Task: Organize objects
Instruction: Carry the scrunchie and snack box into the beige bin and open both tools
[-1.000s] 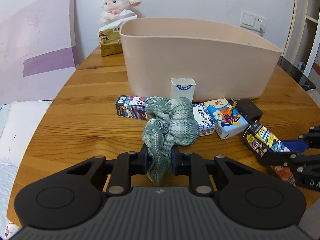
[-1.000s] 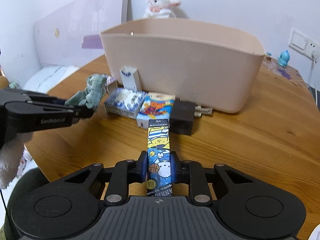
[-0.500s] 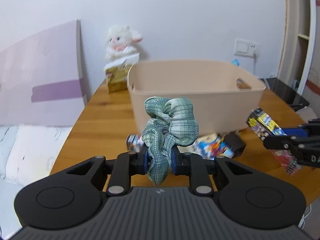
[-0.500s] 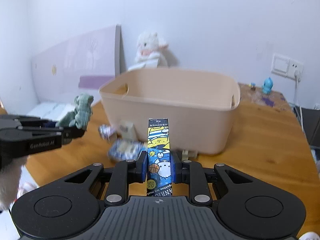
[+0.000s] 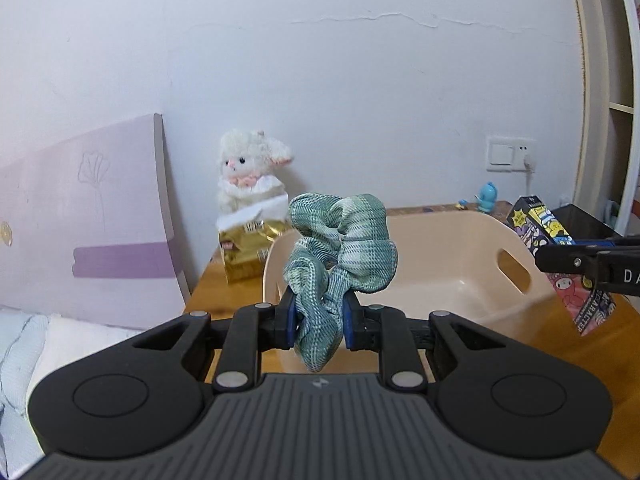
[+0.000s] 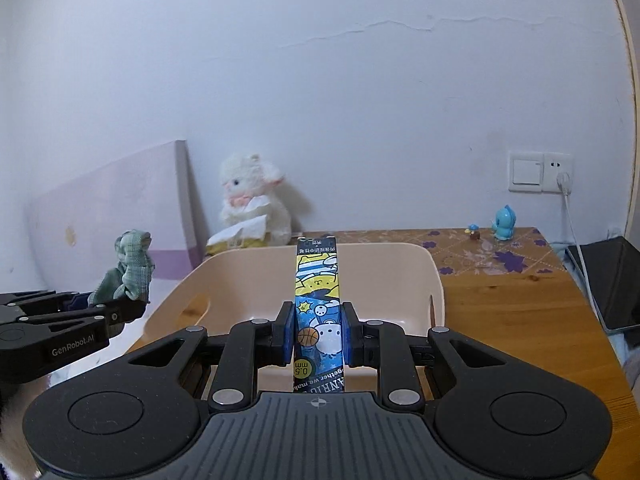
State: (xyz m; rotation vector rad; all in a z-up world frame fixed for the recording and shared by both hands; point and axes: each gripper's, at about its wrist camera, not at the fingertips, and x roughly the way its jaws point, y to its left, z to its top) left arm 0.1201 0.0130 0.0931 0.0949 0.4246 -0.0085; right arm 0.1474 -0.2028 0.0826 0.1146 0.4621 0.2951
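Table (image 6: 520, 300): wooden, against the white wall.
Bin (image 6: 400, 276): beige, handled, on the table; its floor looks bare, though the grippers hide part.
Left gripper (image 5: 319, 316): clamped on green plaid scrunchie (image 5: 344, 248), raised above the bin's near rim.
Right gripper (image 6: 318, 332): pinching the printed pen box (image 6: 318, 280), upright above the bin.

a home bedroom: a plush lamb (image 5: 250, 172) on a wooden table (image 6: 516, 300), bedding (image 5: 24, 344) beside a lilac headboard (image 5: 88, 216).
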